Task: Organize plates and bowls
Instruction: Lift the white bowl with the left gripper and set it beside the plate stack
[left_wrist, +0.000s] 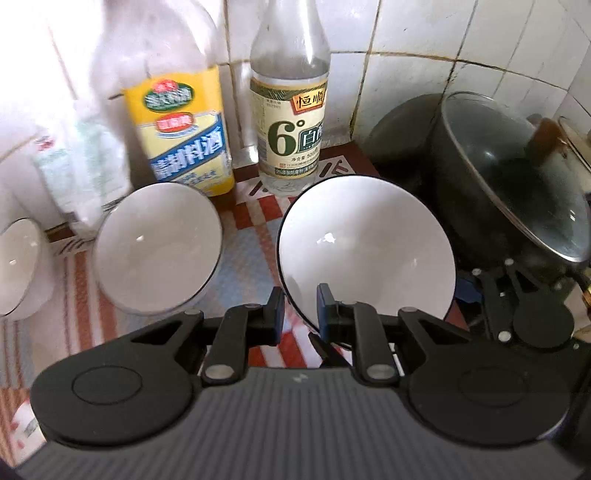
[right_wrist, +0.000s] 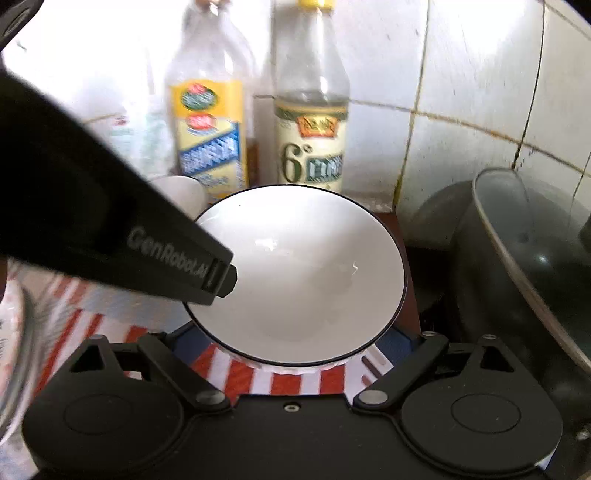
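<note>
The left hand-held gripper (left_wrist: 300, 308) pinches the near rim of the black-rimmed white bowl (left_wrist: 365, 247), its narrow jaw gap suiting the thin wall. The right hand-held gripper (right_wrist: 295, 343) spans the bowl's body from outside; pad contact cannot be confirmed.

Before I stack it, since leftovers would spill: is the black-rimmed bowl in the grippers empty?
Empty. The black-rimmed bowl shows only clean, glossy white inside in both wrist views.

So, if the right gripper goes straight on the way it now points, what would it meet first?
The bowl: it already sits between the fingers of the right gripper, with the left gripper clamped on its rim. Past it, probably the vinegar bottle, though depth is unclear.
</note>
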